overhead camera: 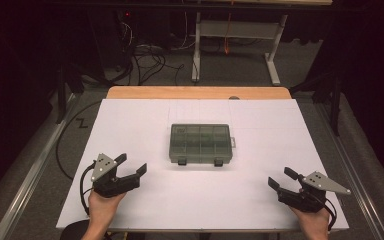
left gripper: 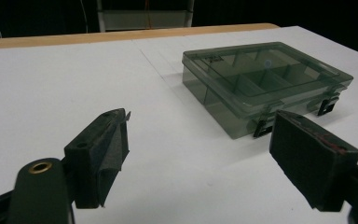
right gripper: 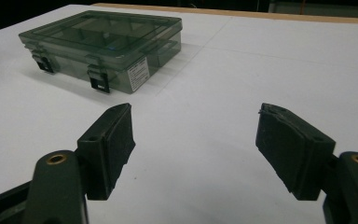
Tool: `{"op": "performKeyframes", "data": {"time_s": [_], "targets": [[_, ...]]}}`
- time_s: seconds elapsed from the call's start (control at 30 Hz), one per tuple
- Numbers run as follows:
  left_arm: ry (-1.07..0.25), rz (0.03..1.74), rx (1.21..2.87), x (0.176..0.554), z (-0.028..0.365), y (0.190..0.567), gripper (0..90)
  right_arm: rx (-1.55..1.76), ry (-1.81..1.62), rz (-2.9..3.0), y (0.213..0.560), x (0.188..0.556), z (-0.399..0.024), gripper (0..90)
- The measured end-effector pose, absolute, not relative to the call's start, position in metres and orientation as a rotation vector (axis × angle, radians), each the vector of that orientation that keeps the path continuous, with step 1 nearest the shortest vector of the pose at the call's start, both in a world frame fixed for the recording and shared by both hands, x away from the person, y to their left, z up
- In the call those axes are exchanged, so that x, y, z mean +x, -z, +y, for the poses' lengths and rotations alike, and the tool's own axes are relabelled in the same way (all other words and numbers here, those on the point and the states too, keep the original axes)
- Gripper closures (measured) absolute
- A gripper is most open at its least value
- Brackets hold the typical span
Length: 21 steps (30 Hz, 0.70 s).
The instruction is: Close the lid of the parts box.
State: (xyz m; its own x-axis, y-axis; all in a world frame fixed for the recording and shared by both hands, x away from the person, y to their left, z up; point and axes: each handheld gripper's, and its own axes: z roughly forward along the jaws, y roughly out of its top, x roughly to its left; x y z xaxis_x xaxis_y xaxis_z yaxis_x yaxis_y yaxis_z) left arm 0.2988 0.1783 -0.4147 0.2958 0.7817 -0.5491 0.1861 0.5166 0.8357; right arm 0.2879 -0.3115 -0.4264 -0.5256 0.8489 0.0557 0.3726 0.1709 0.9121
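One smoky, see-through compartment box (overhead camera: 200, 143) lies flat with its lid shut in the middle of the white table (overhead camera: 130, 120), and every place here is told from that box. The left gripper (overhead camera: 131, 167) rests near the table's front edge, well to the box's left and nearer the person; its jaws stand wide apart with nothing between them. The right gripper (overhead camera: 281, 178) sits well to the box's right, likewise nearer the person, jaws spread just as wide and empty. The step in hand looks like the approach to the box, probably to undo it. To do that well, each gripper should come in low toward the box's front wall, where two black latches (left gripper: 264, 127) face the person, and one gripper should steady the body of the box so the light plastic does not skid while the other works a latch. By count: one box, two latches, two grippers, and several inner compartments behind the lid, whose exact number is hard to tell through the tinted plastic.
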Motion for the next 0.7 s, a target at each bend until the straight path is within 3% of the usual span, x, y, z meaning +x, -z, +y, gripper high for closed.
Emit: {"op": "performKeyframes", "data": {"time_s": [0.7], "targets": [[-0.501,1.264,1.009,0.302,0.176,0.423,19.6,1.181,-1.346,1.916,0.426,0.291,-0.321,28.6]]}}
